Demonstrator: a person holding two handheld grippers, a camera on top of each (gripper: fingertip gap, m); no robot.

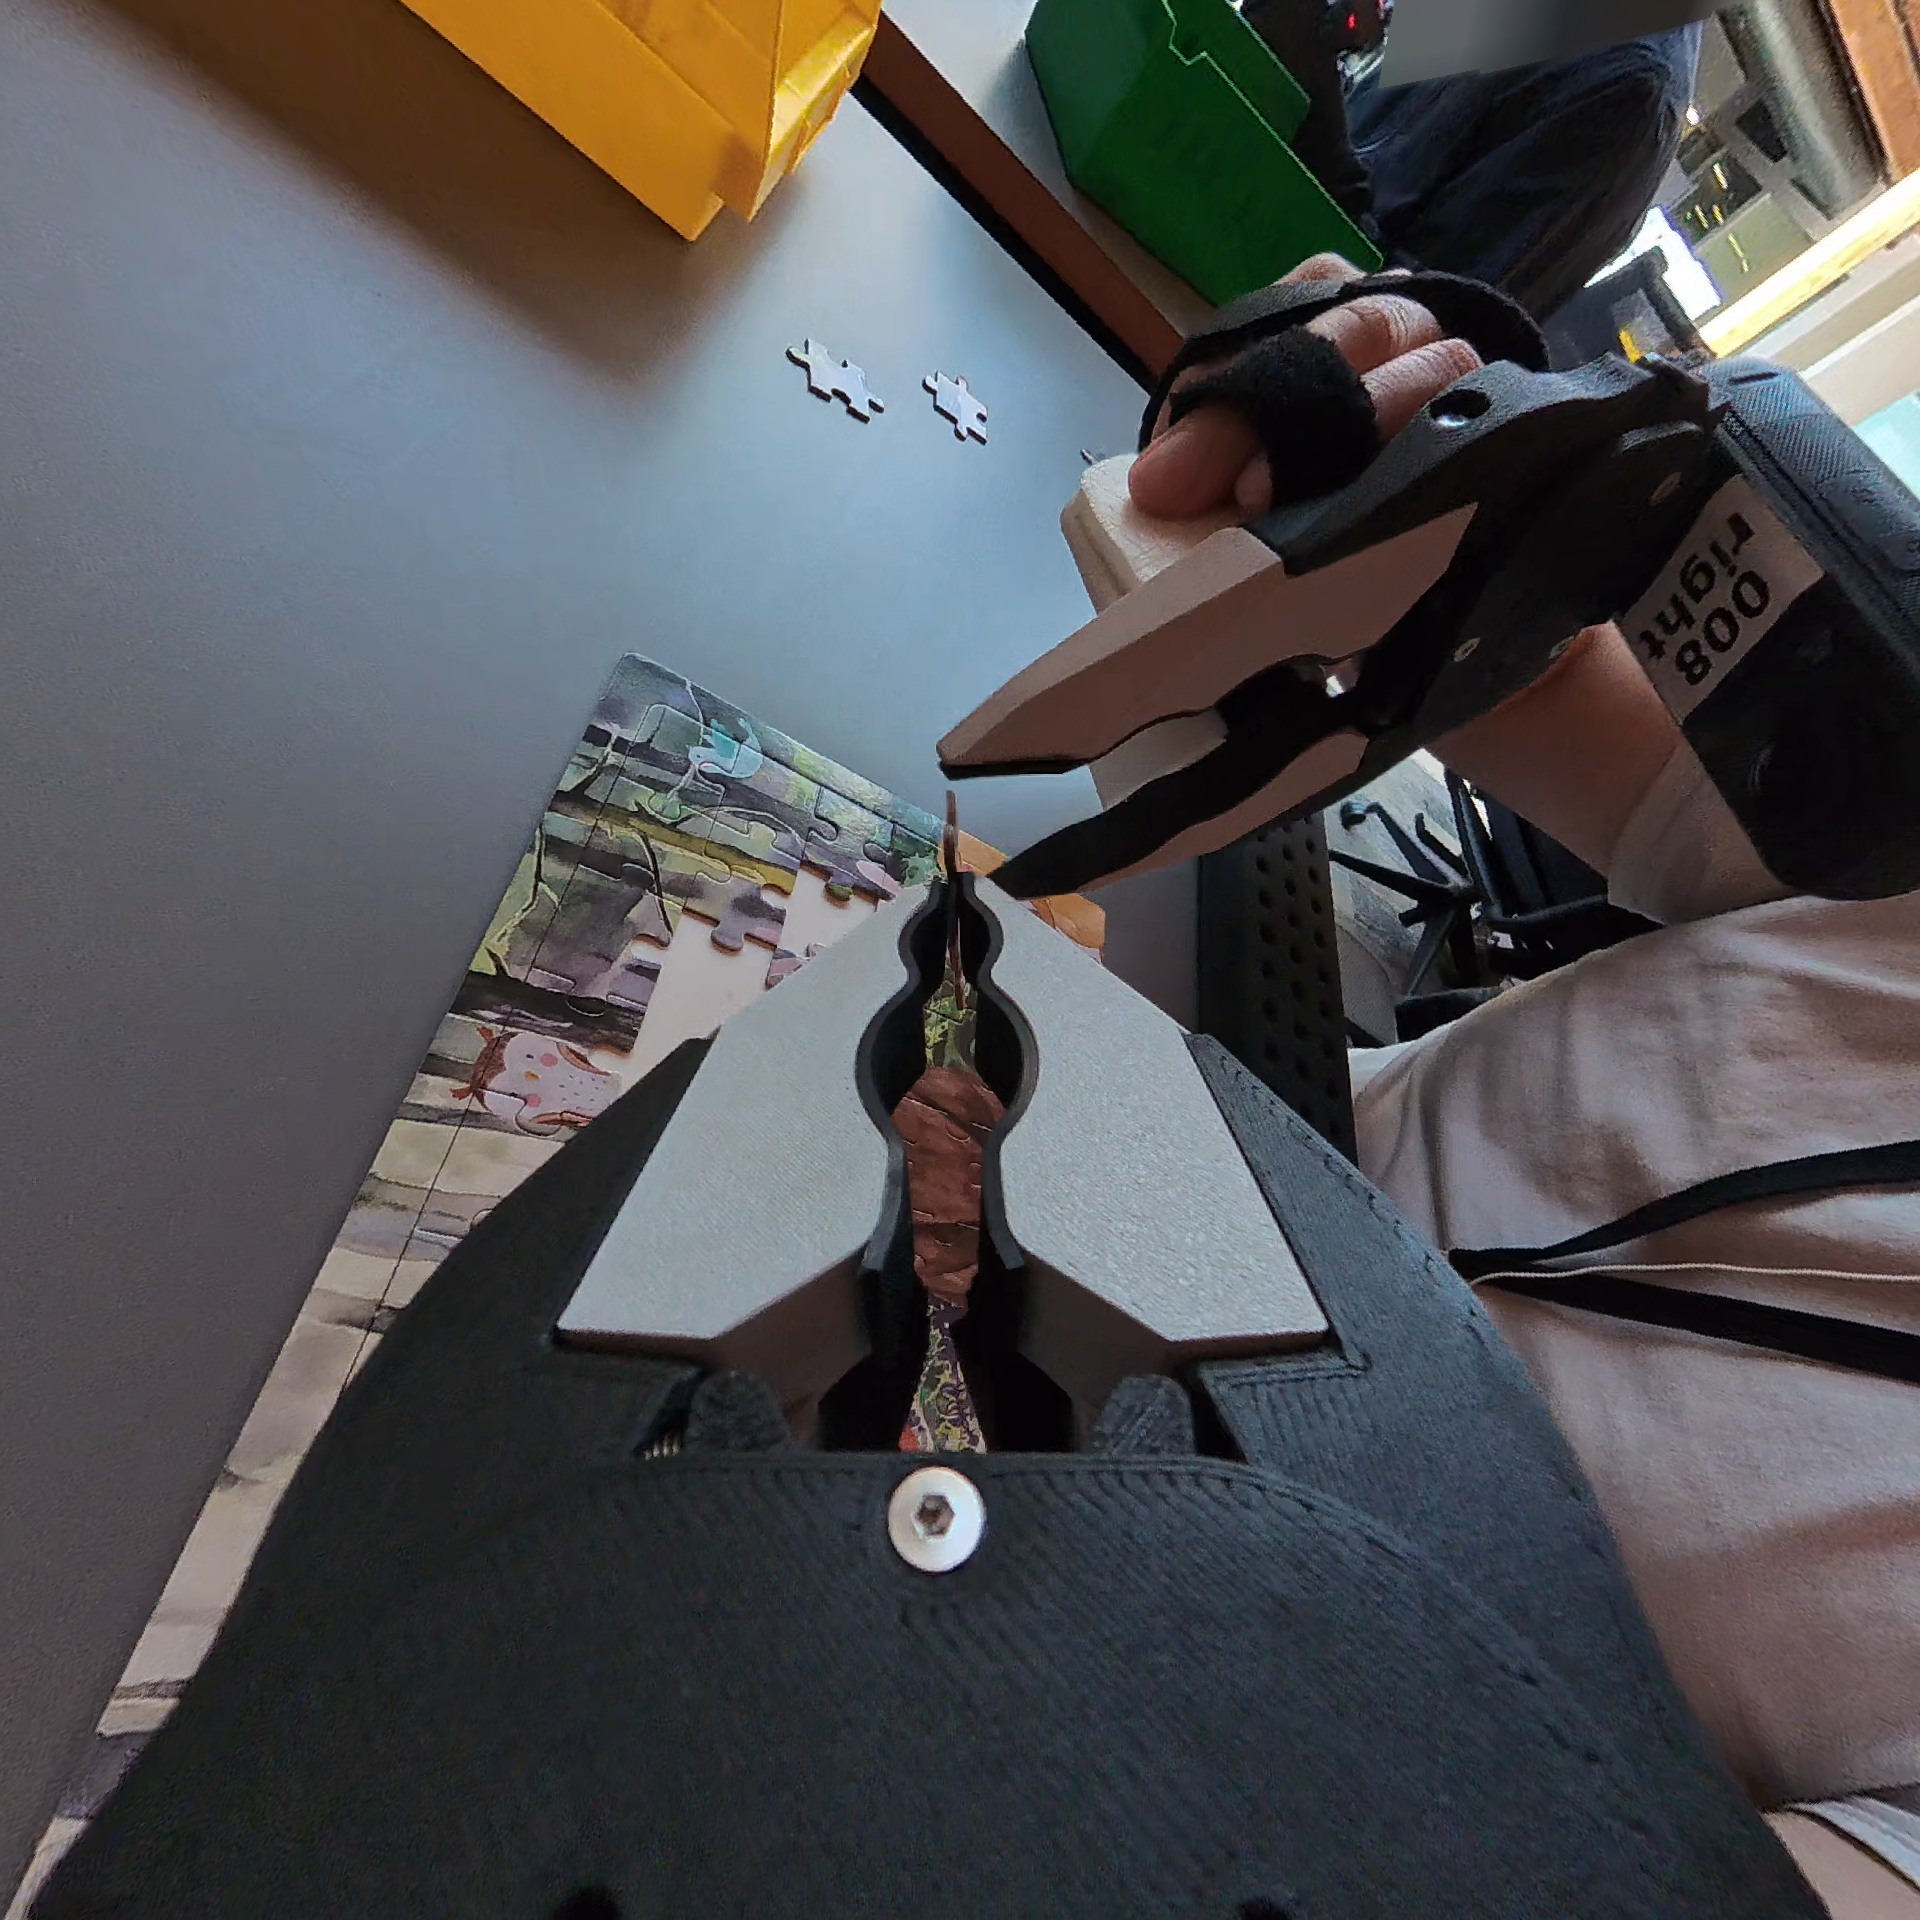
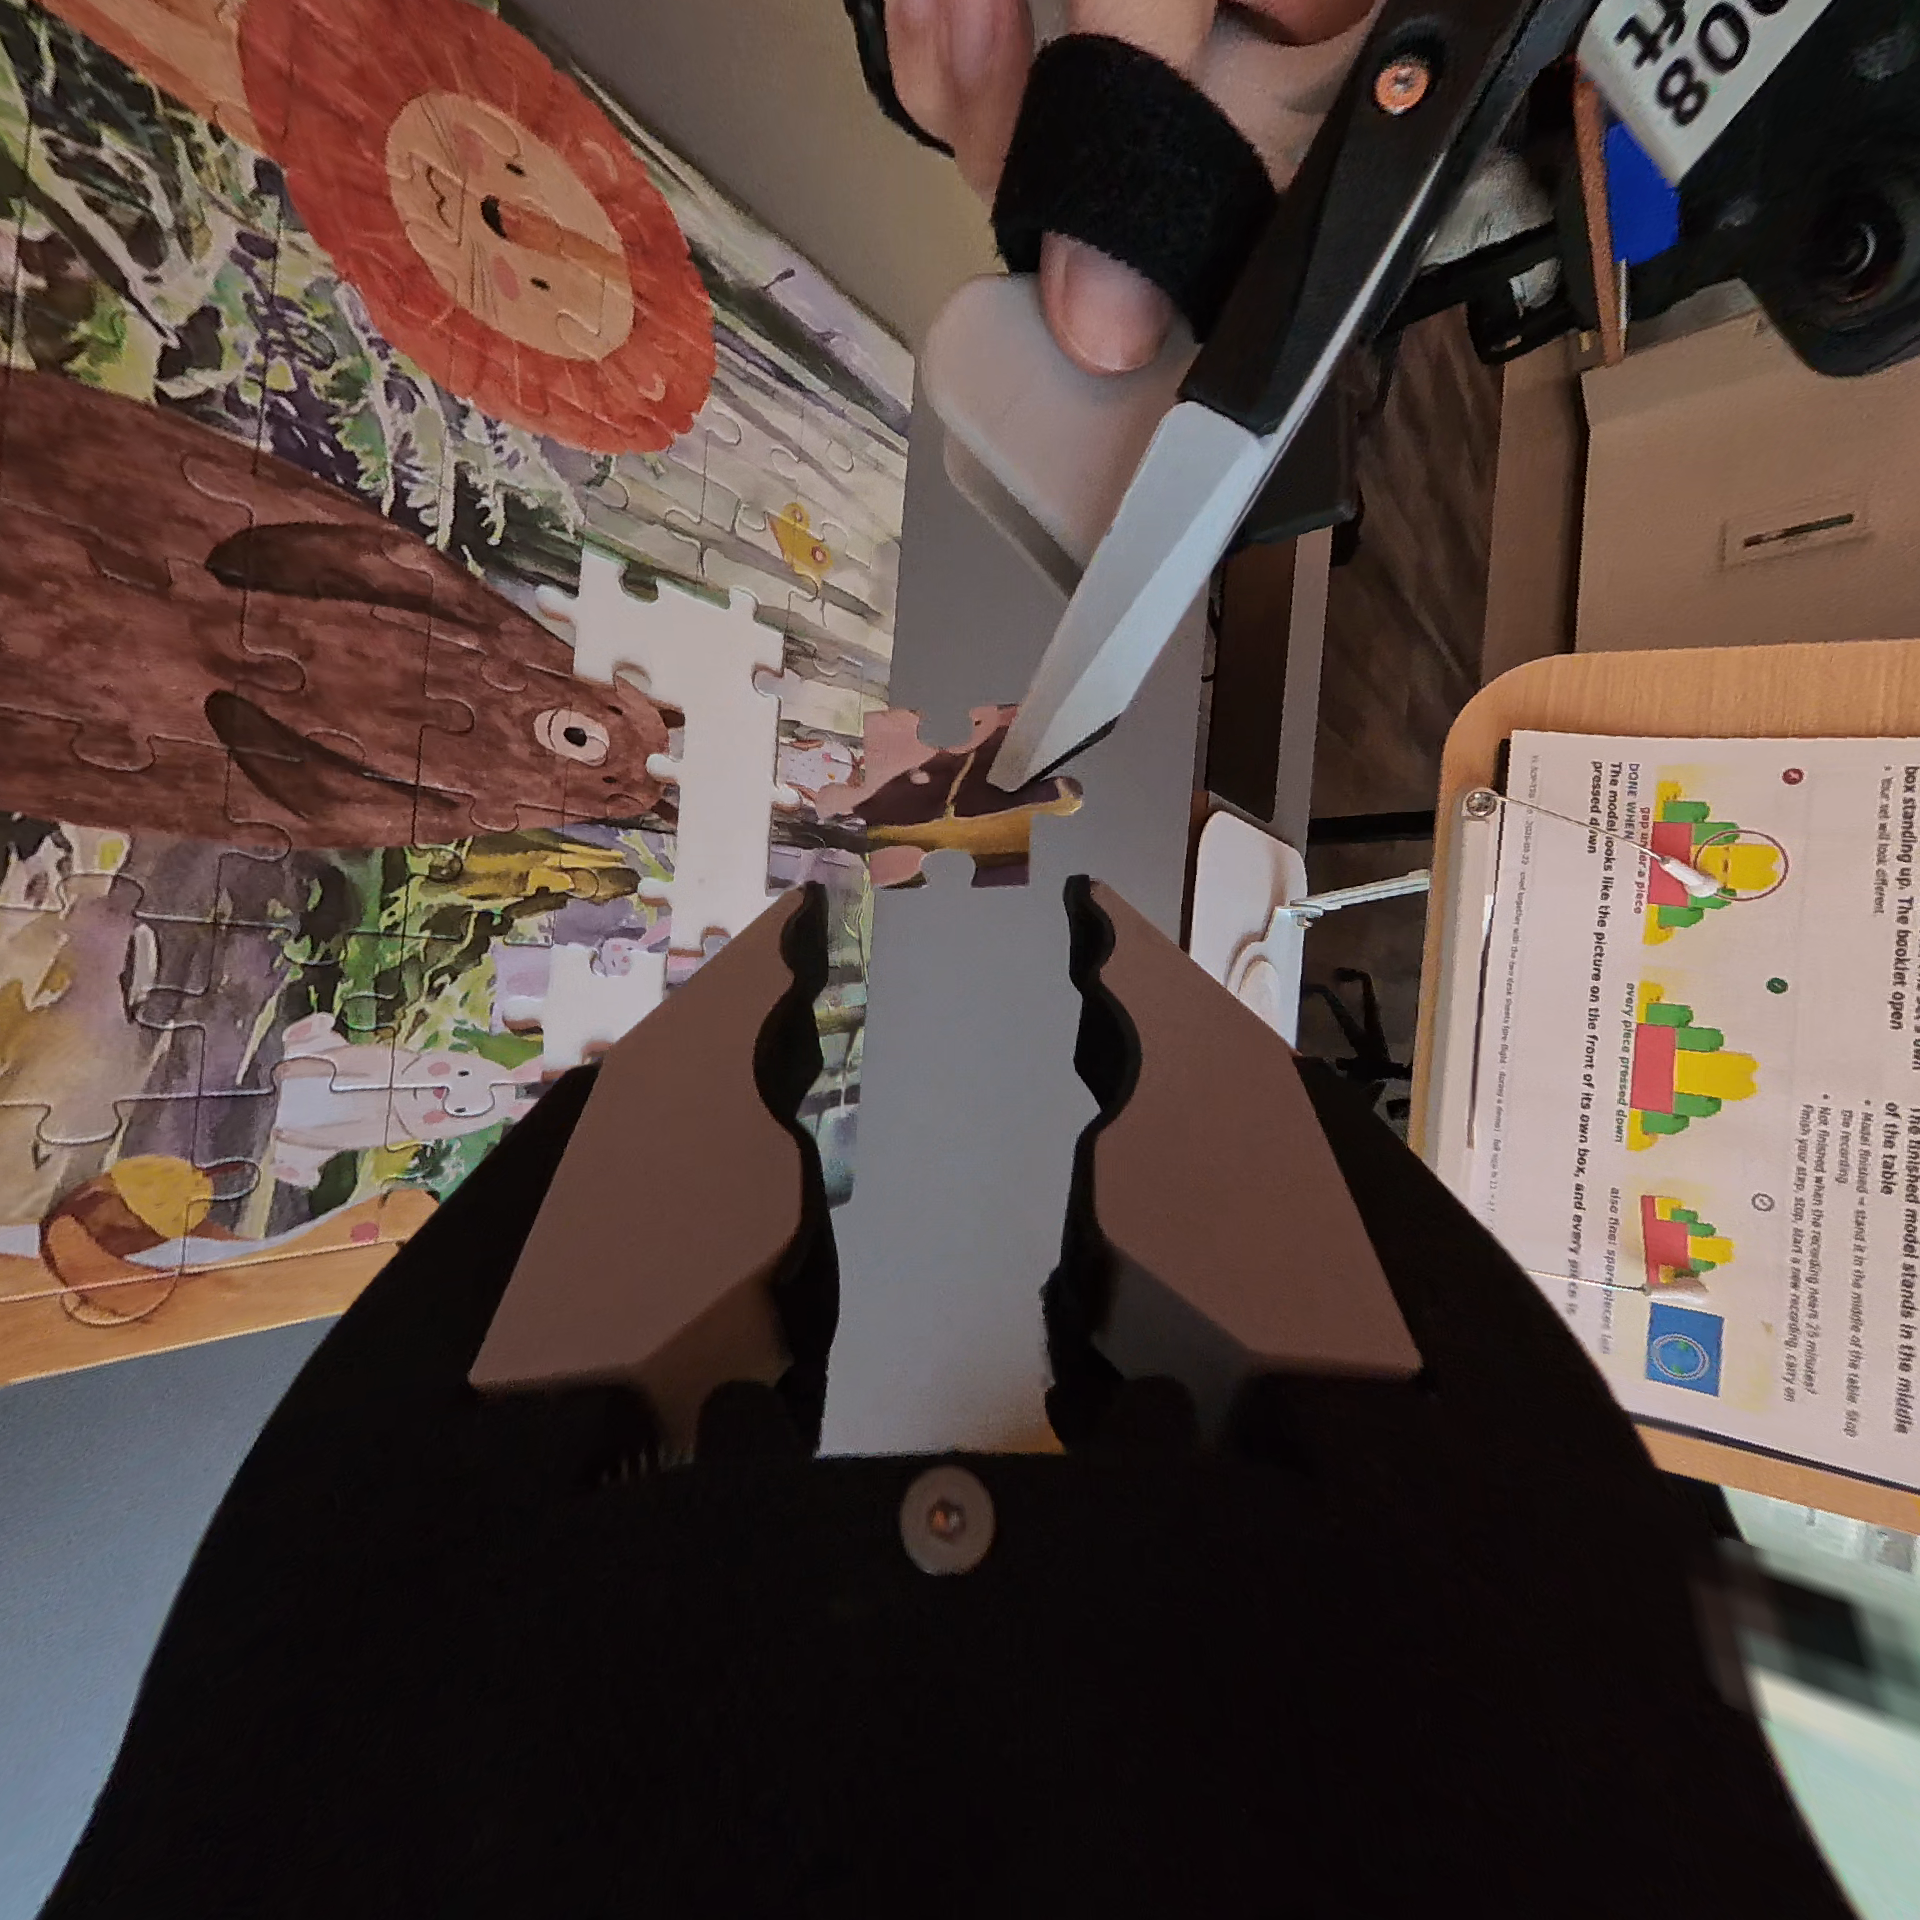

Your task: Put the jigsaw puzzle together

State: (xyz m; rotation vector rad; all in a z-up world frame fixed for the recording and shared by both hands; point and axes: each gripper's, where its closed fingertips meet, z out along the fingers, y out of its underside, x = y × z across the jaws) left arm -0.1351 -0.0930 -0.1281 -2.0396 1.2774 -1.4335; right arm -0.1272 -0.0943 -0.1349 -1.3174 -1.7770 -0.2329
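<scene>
My left gripper (image 1: 958,885) is shut on a puzzle piece (image 1: 950,831), seen edge-on and sticking up past its tips. In the right wrist view this piece (image 2: 961,805) is pink, dark purple and yellow, and the left gripper's finger (image 2: 1081,665) pinches its upper right corner. It hangs above the table just off the puzzle's edge. My right gripper (image 2: 943,891) is open, its tips just short of the piece and not touching it; in the left wrist view it (image 1: 971,826) straddles the piece's top. The partly built animal puzzle (image 2: 312,675) (image 1: 623,883) lies flat with a white gap (image 2: 717,748).
Two loose pieces (image 1: 836,376) (image 1: 956,405) lie face down farther on the grey table (image 1: 312,520). A yellow bin (image 1: 665,94) and a green bin (image 1: 1174,135) stand at the back. A printed sheet (image 2: 1704,1039) lies on a wooden board to the right. Left and right tips are no more than a few centimetres apart.
</scene>
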